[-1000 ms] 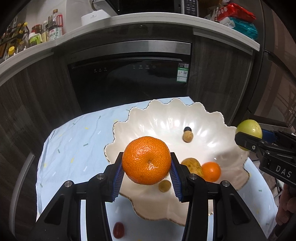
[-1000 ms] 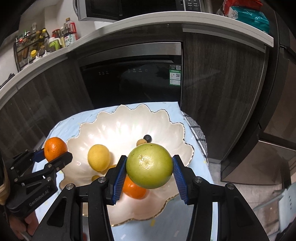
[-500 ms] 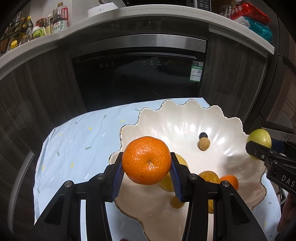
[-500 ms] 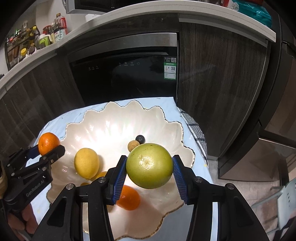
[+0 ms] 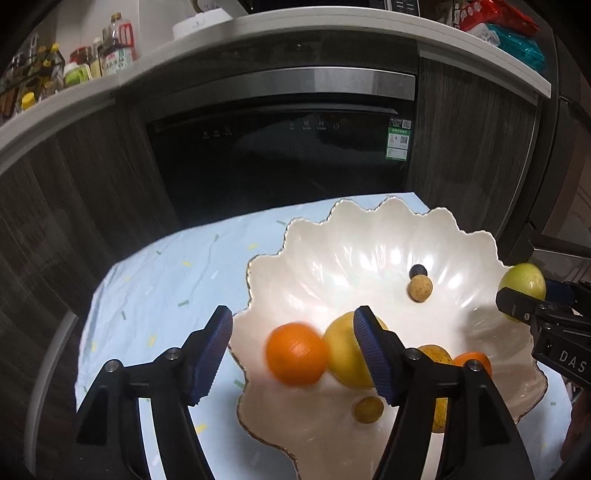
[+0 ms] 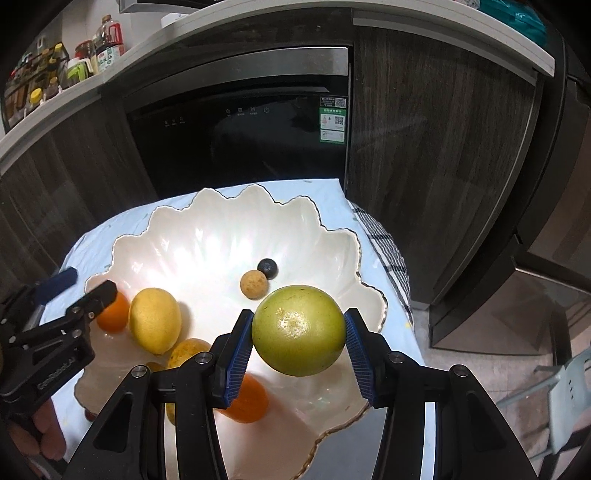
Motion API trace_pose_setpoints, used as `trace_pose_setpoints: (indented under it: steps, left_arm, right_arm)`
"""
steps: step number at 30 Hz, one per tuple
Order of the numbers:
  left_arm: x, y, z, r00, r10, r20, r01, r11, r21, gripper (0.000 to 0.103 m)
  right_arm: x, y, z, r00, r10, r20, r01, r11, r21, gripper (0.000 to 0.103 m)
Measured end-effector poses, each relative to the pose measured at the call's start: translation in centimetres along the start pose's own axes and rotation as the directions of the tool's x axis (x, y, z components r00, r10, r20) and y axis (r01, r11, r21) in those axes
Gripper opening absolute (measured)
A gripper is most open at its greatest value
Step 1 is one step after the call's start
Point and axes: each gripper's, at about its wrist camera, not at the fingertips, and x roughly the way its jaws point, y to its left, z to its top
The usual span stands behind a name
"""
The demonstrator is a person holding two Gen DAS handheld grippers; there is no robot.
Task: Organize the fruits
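Note:
A white scalloped bowl [image 5: 369, 243] [image 6: 207, 236] sits on a light blue cloth. My left gripper [image 5: 293, 352] is open above the bowl's left side; a motion-blurred orange [image 5: 296, 353] [image 6: 112, 315] lies free between its fingers, beside a yellow lemon [image 5: 345, 350] [image 6: 155, 320]. My right gripper [image 6: 298, 360] is shut on a green citrus fruit [image 6: 299, 330] [image 5: 522, 286] and holds it over the bowl's right side. The bowl also holds another orange [image 6: 247, 404], a small brown round fruit [image 6: 253, 284] and a dark berry [image 6: 267, 267].
A black built-in oven [image 5: 280, 155] and dark cabinets stand behind the table. A counter above holds bottles [image 5: 110, 55] and snack packets [image 5: 509, 33]. A checked cloth [image 6: 388, 254] hangs at the table's right edge.
My left gripper has opened and let go of the orange, which now drops into the bowl beside the lemon. My right gripper still holds the green fruit and has moved further over the bowl.

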Motion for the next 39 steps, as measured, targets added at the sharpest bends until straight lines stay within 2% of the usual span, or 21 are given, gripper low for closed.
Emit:
trace_pose_setpoints:
  steps: [1, 3, 5, 11, 39]
  left_arm:
    - [-0.1, 0.0, 0.1, 1.0, 0.002, 0.001, -0.002, 1.0, 0.0, 0.068]
    - [-0.3, 0.2, 0.2, 1.0, 0.002, 0.005, -0.002, 1.0, -0.002, 0.069]
    - [-0.6, 0.3, 0.2, 1.0, 0.007, 0.008, -0.007, 1.0, -0.006, 0.073]
    - [-2.0, 0.7, 0.3, 0.999, 0.016, 0.031, -0.016, 1.0, -0.024, 0.088]
    - [-10.5, 2.0, -1.6, 0.994, 0.055, 0.096, -0.051, 0.998, -0.045, 0.088]
  right_arm:
    - [-0.2, 0.0, 0.0, 1.0, -0.006, 0.01, 0.006, 1.0, 0.002, 0.056]
    - [-0.8, 0.1, 0.2, 0.999, -0.021, 0.032, 0.021, 1.0, 0.001, 0.074]
    - [-1.5, 0.2, 0.4, 0.997, -0.038, 0.061, 0.038, 0.999, -0.003, 0.081]
    - [-2.5, 0.6, 0.8, 0.996, -0.027, 0.081, 0.027, 1.0, -0.004, 0.081]
    - [-9.4, 2.5, -1.8, 0.988, 0.02, 0.152, -0.017, 1.0, -0.021, 0.081]
